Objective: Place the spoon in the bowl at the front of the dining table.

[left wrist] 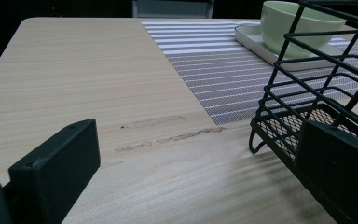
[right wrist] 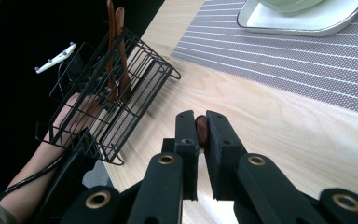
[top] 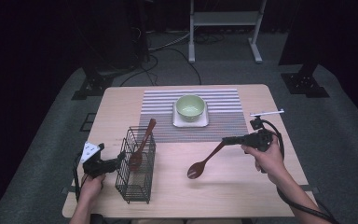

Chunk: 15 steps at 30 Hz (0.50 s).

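My right gripper [top: 227, 139] is clamped on the handle of a wooden spoon [top: 204, 163], bowl low over the table [top: 242, 196]. My left gripper [top: 120, 157], jaws apart, straddles the wall of the wire basket [top: 135, 182], which holds a second spoon [top: 141, 144].

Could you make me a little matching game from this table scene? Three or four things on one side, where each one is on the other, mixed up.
Things:
1. green bowl
2. wire basket
3. spoon in the right gripper
4. second wooden spoon

Places:
A. standing inside the wire basket
B. on the white tray on the striped mat
C. held by its handle above the bare table
D. beside the left gripper

Pairs: 1-B, 2-D, 3-C, 4-A
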Each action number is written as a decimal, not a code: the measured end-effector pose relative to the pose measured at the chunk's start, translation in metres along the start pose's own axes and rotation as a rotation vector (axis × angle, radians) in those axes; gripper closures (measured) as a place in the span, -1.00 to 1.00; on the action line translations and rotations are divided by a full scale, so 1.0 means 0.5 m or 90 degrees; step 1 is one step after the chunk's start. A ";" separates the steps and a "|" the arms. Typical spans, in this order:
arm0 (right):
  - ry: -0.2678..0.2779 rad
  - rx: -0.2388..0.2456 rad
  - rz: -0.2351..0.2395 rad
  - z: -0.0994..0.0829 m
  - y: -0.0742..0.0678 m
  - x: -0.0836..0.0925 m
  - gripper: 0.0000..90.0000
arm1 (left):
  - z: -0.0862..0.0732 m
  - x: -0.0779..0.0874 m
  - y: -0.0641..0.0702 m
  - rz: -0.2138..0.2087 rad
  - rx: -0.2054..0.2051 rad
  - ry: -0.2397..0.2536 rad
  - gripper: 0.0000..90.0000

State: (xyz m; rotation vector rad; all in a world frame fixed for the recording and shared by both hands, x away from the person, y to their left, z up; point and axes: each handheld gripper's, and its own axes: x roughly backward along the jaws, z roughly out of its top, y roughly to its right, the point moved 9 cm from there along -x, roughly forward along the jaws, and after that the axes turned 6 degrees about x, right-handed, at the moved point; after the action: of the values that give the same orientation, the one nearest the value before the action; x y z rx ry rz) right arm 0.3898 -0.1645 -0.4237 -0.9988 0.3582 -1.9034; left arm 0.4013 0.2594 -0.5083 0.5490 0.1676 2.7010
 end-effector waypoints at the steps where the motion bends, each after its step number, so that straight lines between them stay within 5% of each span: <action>1: 0.000 0.000 -0.002 0.001 0.001 0.001 0.84 | 0.000 0.000 0.000 0.000 0.000 0.000 -1.00; 15: 0.013 -0.004 -0.019 0.016 0.017 0.009 0.84 | 0.000 0.000 0.000 -0.001 0.000 0.000 -1.00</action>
State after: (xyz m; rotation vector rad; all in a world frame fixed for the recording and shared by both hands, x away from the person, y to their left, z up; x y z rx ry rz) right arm 0.3997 -0.1716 -0.4215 -0.9938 0.3628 -1.9422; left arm 0.4012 0.2592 -0.5082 0.5479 0.1672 2.6999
